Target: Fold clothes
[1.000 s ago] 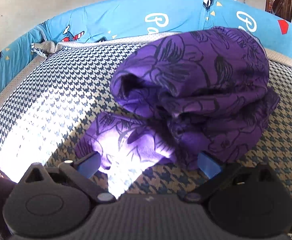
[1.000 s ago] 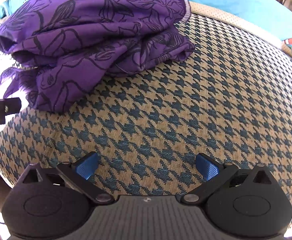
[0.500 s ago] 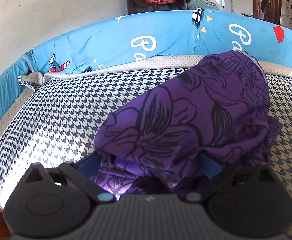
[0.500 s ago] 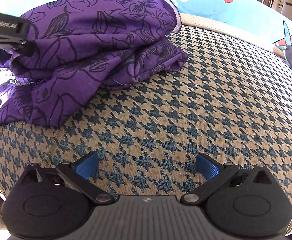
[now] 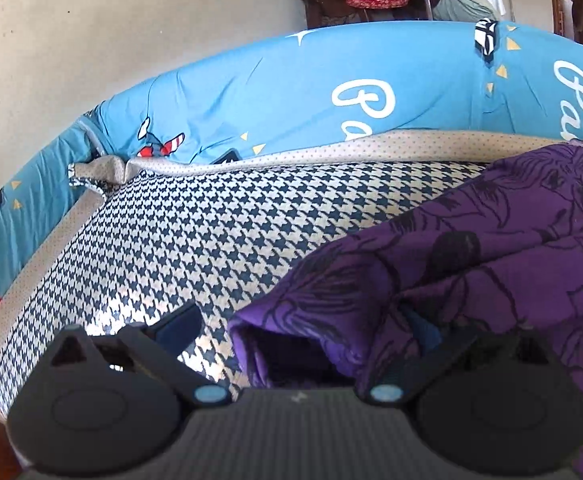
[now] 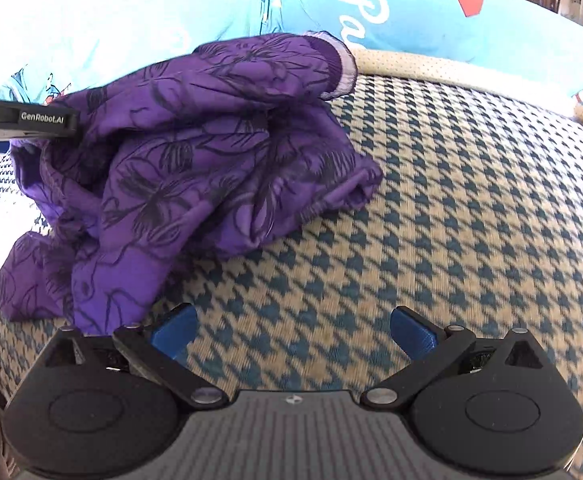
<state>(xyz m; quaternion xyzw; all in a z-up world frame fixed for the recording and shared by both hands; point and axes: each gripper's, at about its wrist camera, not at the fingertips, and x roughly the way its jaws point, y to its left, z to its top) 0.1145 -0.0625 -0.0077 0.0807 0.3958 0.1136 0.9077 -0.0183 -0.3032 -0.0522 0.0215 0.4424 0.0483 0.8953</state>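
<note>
The houndstooth cushion (image 6: 471, 208) is lying under everything, with the blue printed sheet (image 5: 291, 92) rising behind it. The purple garment (image 6: 195, 160) is sitting bunched on the cushion's left part. Your left gripper (image 5: 299, 330) is reaching into its folds, jaws spread, the right finger buried in cloth. Your right gripper (image 6: 291, 332) is hovering over bare cushion, jaws spread and empty.
</note>
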